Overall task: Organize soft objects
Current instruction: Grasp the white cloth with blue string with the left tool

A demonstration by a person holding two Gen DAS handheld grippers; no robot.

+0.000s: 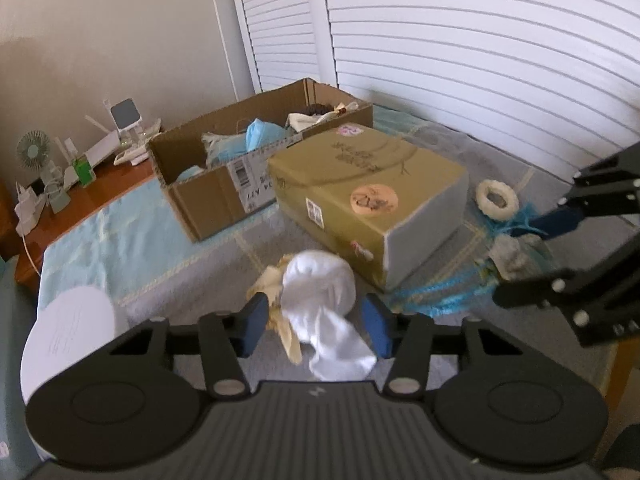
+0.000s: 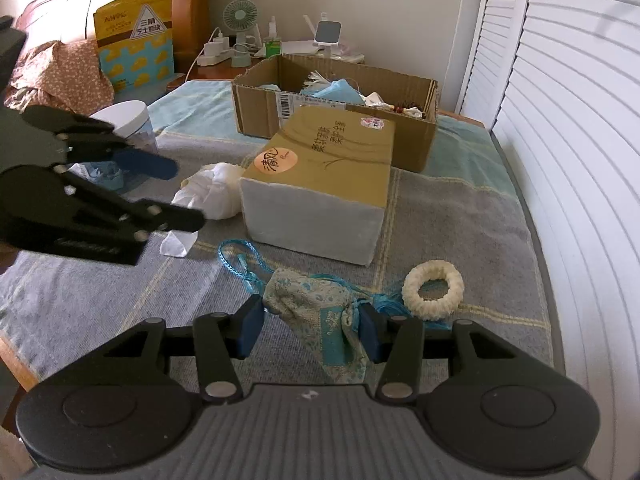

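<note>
A balled white sock (image 1: 320,284) with a beige cloth (image 1: 272,284) beside it lies on the grey blanket. It sits between the blue pads of my left gripper (image 1: 316,324), which is shut on it. From the right wrist view the same sock (image 2: 216,196) shows behind the left gripper (image 2: 184,196). My right gripper (image 2: 312,324) is shut on a blue-patterned drawstring pouch (image 2: 316,304), its pads pressing both sides. A blue cord (image 2: 236,256) trails from the pouch. A cream scrunchie (image 2: 434,288) lies to the right of it.
A closed yellow-topped box (image 2: 332,160) stands mid-bed. Behind it is an open cardboard box (image 2: 260,96) with soft items inside. A white-lidded jar (image 2: 124,118) stands at the left. A bedside table with a fan (image 2: 240,16) is at the back, white shutters (image 2: 580,160) at the right.
</note>
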